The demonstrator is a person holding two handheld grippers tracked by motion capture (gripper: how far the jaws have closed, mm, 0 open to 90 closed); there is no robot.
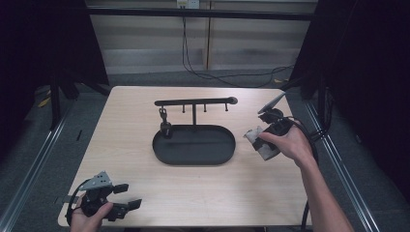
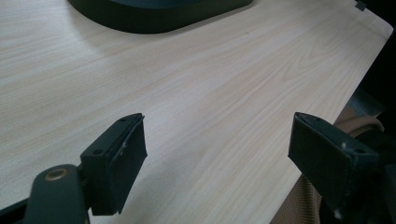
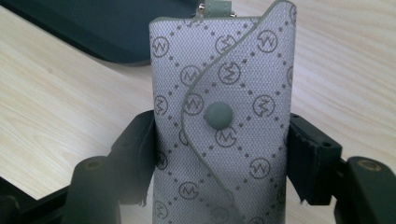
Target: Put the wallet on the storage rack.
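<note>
A grey patterned key pouch [image 3: 224,121] with a green snap button and a green loop at its top is clamped between the two black jaws of my right gripper [image 3: 219,158]. In the high view the right gripper [image 1: 261,141] holds the pouch [image 1: 255,140] above the table, just right of the black oval tray [image 1: 193,145]. My left gripper [image 1: 126,195] rests near the table's front left corner, open, with nothing between its fingers [image 2: 116,168]. A black rack with pegs [image 1: 196,102] rises from the tray's back, and one dark item hangs from it at the left [image 1: 164,118].
The tray's dark rim [image 2: 154,18] lies ahead of the left gripper across bare wood. The table's front edge [image 2: 327,126] runs close by its right jaw. Cables [image 1: 212,75] trail on the floor behind the table. Dark curtains stand at both sides.
</note>
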